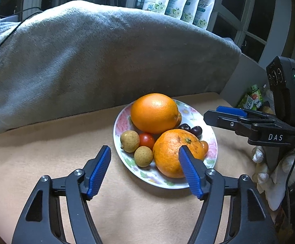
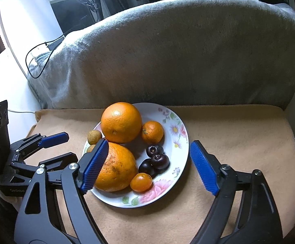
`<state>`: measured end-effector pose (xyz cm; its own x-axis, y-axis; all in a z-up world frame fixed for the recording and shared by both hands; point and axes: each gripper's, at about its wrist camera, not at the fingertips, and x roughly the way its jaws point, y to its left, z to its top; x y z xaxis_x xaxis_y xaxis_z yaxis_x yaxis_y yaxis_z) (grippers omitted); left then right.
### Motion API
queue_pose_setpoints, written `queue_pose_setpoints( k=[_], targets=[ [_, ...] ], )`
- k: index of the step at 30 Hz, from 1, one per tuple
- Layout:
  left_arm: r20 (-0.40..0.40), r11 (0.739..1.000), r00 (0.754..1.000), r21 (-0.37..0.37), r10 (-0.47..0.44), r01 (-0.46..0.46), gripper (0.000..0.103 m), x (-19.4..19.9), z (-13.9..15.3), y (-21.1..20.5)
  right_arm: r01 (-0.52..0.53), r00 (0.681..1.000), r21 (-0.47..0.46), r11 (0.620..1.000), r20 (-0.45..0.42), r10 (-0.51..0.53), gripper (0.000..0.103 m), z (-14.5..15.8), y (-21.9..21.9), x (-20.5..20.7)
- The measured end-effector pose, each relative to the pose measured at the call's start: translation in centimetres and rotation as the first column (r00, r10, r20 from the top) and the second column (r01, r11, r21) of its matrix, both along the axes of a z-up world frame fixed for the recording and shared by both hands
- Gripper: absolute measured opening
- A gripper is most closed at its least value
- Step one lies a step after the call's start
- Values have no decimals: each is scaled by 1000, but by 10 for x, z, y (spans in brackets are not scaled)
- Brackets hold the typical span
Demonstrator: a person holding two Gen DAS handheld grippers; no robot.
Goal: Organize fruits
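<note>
All fruit sits on the floral plate (image 2: 175, 122). Left claw (image 1: 145, 152) and right claw (image 2: 149, 148) both released, empty. Fits sorted or about to be unloaded; can't tell.

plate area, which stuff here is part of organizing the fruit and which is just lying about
Part of the job: floral plate, big orange, blemished orange, small mandarin, dark cherries, red tomato, longans.

Lying about: grey blanket, pouches, black cable.

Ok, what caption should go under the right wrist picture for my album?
Open right gripper hovering over a flowery plate of oranges, dark cherries and a small tomato on a tan cloth.
</note>
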<state>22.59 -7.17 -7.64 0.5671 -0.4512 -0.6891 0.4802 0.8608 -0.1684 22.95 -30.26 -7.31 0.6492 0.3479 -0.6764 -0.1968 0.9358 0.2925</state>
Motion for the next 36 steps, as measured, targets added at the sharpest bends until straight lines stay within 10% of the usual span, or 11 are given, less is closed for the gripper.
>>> queue_pose_setpoints(
  k=[20, 36],
  targets=[
    [51, 1000, 998, 4, 27, -27, 75, -26, 15, 4, 41, 998, -41, 998, 51, -38, 92, 19, 7, -27],
    [145, 995, 985, 1, 95, -97, 75, -77, 38, 32, 213, 967, -256, 943, 193, -166, 102, 51, 42, -90]
  ],
)
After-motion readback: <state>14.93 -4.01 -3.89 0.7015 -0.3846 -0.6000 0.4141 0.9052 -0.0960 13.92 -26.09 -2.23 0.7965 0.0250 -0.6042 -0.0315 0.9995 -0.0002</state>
